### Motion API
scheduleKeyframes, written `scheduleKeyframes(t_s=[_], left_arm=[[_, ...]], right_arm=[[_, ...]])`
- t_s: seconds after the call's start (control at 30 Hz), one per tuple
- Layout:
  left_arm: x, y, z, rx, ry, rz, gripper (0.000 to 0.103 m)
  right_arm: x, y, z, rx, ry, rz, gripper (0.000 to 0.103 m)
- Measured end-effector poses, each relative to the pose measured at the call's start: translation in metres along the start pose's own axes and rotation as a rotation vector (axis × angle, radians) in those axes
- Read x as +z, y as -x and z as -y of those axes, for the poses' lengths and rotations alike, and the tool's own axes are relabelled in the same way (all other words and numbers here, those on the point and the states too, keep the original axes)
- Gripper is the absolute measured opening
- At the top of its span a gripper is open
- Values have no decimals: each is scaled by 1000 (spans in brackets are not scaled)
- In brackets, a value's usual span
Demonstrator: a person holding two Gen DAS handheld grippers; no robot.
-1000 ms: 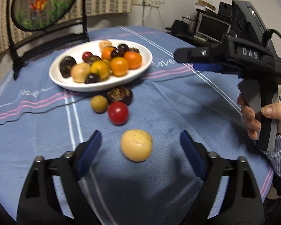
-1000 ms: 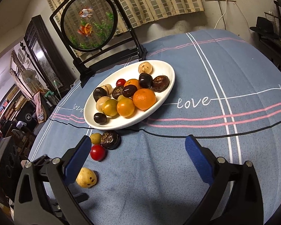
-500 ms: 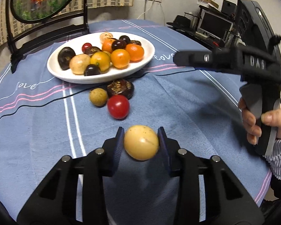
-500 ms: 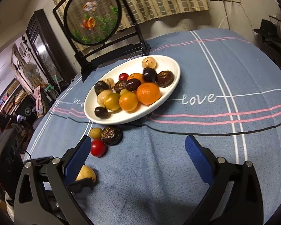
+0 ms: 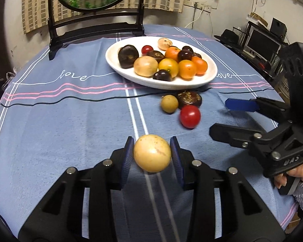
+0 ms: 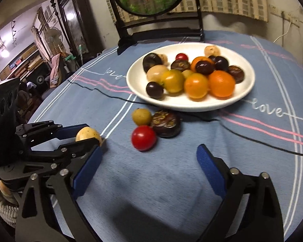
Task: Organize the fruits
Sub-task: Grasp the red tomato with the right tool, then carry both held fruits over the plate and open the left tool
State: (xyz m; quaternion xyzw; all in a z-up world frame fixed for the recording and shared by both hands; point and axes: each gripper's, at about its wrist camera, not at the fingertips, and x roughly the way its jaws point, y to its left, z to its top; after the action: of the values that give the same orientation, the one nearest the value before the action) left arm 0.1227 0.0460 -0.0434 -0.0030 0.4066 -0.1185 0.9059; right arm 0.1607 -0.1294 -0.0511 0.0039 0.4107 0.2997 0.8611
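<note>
Left hand-held gripper (image 5: 152, 155) clamped on a pale yellow fruit (image 5: 152, 152), raised just above the blue tabletop (image 5: 70, 133). Right hand-held gripper (image 6: 148, 168) spread wide, holding nothing, near a red tomato (image 6: 143, 137), a small yellow-green fruit (image 6: 141, 116) and a dark fruit (image 6: 166, 123) beside the white plate (image 6: 240, 98) of fruits.
</note>
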Motion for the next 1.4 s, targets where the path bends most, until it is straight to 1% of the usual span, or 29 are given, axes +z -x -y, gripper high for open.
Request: scheduleKeyframes(t_s=[0.03, 0.1, 0.27, 0.33, 0.47, 0.53, 0.57, 0.6, 0.63, 0.67, 0.7, 0.77, 0.9, 1.13, 1.23, 1.4], left_arm=[[0, 0, -3, 2, 8, -3, 38], [0, -3, -7, 0, 29, -10, 37], [-1, -6, -4, 5, 16, -23, 38], [-1, -7, -4, 5, 16, -23, 38], [-1, -8, -4, 11, 16, -27, 38], [-1, -9, -2, 19, 9, -31, 38], [-1, -9, -2, 19, 8, -32, 38], [-1, -10, -2, 20, 9, -33, 38], [-1, -10, -3, 20, 10, -34, 38], [-1, -10, -3, 22, 10, -35, 38], [-1, -11, -3, 23, 9, -37, 38], [-1, -11, -2, 27, 5, -36, 38], [-1, -11, -1, 33, -4, -38, 38], [-1, -11, 0, 40, -12, -33, 38], [-1, -7, 2, 48, -21, -11, 38], [0, 2, 10, 53, -47, 39, 38]], right_arm=[[1, -3, 0, 7, -5, -11, 90], [3, -10, 2, 12, -21, -35, 80], [7, -24, 1, 21, -28, -66, 74], [9, -28, -2, 31, -27, -72, 67], [8, -29, -6, 19, -8, -72, 64], [7, -28, -5, 8, -12, -70, 57], [7, -27, -3, 0, -18, -69, 52], [6, -26, -2, -4, -24, -68, 43], [5, -25, -1, 7, -29, -71, 41], [4, -25, -2, 20, -31, -75, 34], [4, -25, -3, 25, -30, -76, 32], [4, -26, -7, 16, -13, -74, 32], [10, -34, -3, 37, -46, -71, 32], [9, -33, -4, 43, -42, -65, 31], [5, -27, -4, 53, -49, -59, 31], [1, -4, -2, 66, -55, -13, 31]])
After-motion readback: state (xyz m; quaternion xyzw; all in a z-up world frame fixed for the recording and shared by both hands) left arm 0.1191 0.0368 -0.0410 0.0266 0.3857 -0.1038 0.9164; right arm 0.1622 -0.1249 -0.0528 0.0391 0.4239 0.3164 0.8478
